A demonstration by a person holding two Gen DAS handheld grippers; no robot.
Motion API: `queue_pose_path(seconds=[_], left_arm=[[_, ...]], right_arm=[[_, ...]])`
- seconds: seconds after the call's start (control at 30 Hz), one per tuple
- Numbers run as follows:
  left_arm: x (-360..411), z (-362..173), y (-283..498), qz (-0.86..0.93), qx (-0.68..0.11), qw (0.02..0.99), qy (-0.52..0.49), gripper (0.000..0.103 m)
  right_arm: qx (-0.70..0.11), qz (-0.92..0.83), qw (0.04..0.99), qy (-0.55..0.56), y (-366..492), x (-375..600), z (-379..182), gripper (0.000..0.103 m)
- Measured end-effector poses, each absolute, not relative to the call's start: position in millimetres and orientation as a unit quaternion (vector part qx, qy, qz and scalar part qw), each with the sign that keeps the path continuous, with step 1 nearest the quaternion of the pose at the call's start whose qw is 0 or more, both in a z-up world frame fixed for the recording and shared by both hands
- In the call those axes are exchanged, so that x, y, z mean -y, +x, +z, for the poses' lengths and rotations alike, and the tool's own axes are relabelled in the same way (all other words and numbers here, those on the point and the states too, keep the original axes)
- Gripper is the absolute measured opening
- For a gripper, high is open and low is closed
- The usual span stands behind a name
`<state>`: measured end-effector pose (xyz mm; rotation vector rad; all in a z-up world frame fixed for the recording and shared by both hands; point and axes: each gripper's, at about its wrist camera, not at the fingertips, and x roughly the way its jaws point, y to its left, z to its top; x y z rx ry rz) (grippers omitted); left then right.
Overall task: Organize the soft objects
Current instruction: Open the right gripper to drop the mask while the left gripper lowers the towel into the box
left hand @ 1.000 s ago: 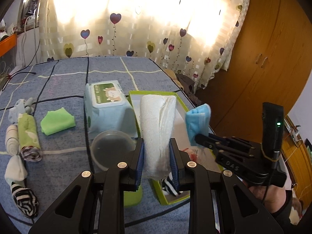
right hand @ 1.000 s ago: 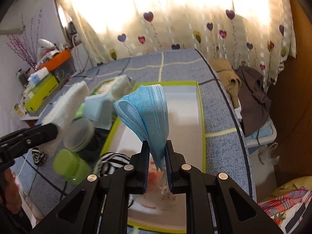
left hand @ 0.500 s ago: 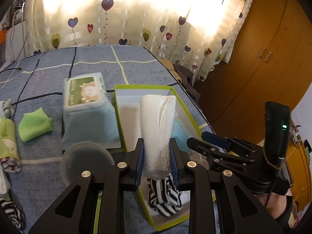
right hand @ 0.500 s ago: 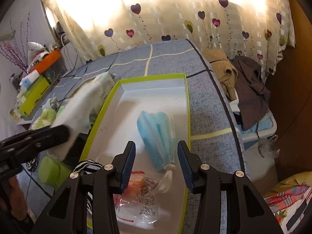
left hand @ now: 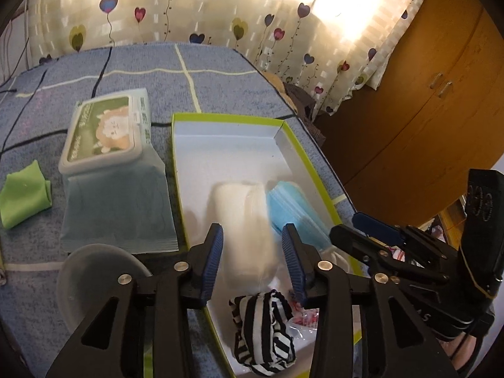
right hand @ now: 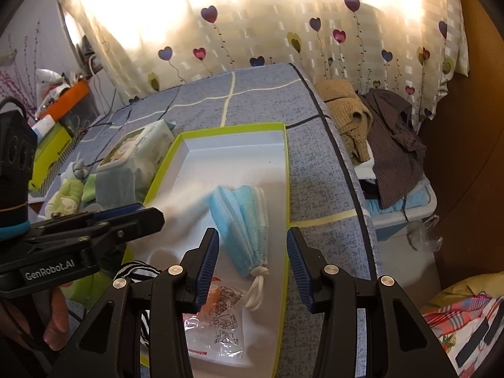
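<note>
Here the white rolled towel is blurred in both views, between the pads of the left gripper, and it lies in or just above the green-rimmed box; the pads do not press it, because the jaws are opening, so I judge it is being let go there. It lands just beside the blue face masks, which already lie on the white floor of the box, with their white ear loops toward the camera. The right gripper hovers over the masks with its jaws apart and nothing between them, so it holds nothing. Nearer in the same box are a black-and-white striped sock and a clear plastic packet, so the soft things seem to be collected side by side in it. Outside the box, on the blue bed cover, the wet wipes pack and a green cloth wait, probably as next things.
</note>
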<state>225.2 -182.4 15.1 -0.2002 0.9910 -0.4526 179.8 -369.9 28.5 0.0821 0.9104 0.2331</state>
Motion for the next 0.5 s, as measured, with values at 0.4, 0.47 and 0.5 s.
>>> queue_pose_path(seconds=[0.4,0.47,0.5], left_arm=[[159,47,191,-0.247,-0.432,0.86,-0.114,0.041],[151,55,180,-0.252,-0.42,0.864,-0.117,0.041],[146,59,174,-0.253,-0.414,0.866,-0.119,0.041]], right_arm=[[-0.414,0.094,0.904,0.038,145,359,56,0.049],[-0.409,0.099,0.906,0.036,136,351,61,0.051],[-0.406,0.104,0.907,0.033,132,345,64,0.051]])
